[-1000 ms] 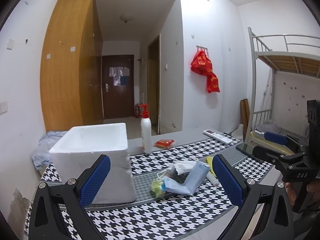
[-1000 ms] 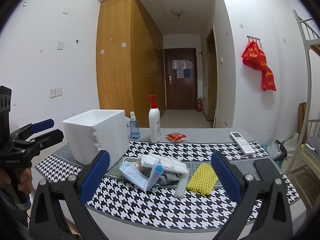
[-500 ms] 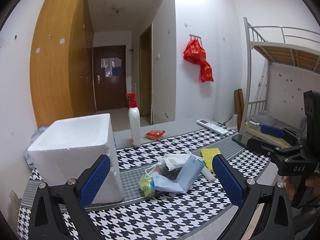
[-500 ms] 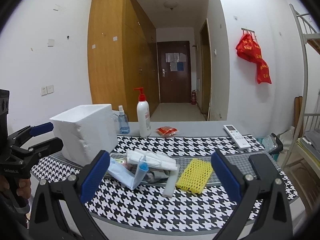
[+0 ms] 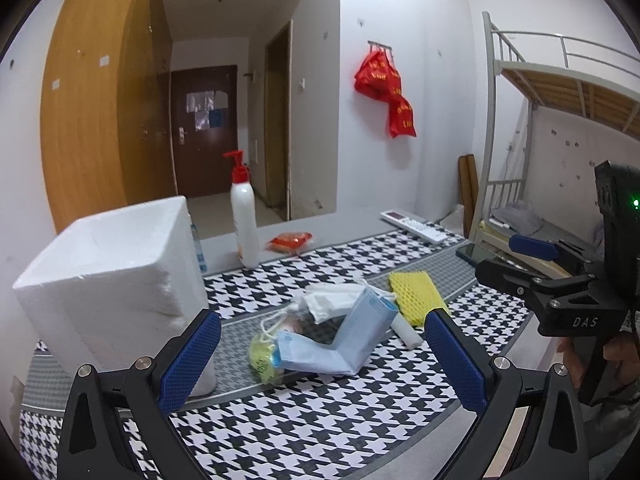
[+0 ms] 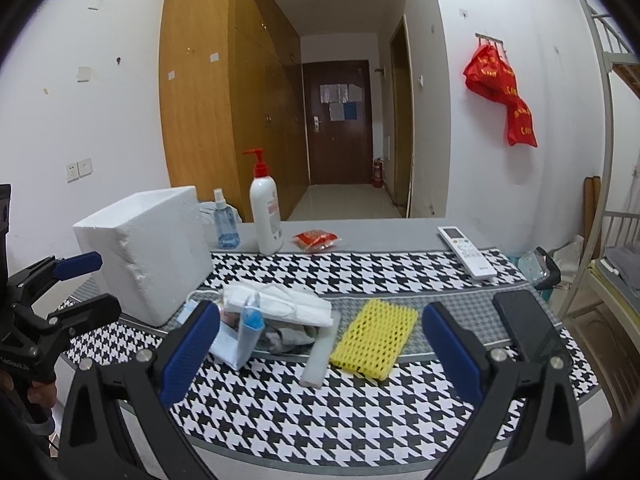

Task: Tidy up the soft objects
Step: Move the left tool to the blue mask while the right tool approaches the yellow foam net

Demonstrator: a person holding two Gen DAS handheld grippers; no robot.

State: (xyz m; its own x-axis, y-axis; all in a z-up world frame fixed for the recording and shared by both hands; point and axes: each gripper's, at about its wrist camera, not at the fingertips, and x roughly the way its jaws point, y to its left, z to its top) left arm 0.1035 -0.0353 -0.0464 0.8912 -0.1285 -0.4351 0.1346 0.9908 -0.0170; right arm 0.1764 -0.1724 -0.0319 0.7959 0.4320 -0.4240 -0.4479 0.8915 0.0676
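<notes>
Face masks (image 5: 332, 344) lie heaped on the counter (image 5: 320, 420) beside the foam box (image 5: 112, 276); both claws, left (image 5: 316, 364) and right (image 6: 320, 354), gape empty, so pinch one mask's edge cleanly.

Both grippers hover with jaws spread wide and nothing between them: the left gripper (image 5: 320, 360) at the table's (image 6: 360, 420) left end, the right gripper (image 6: 320, 348) over its near edge.

yellow mesh sleeve (image 6: 374, 338), houndstooth tablecloth (image 6: 360, 408)
</notes>
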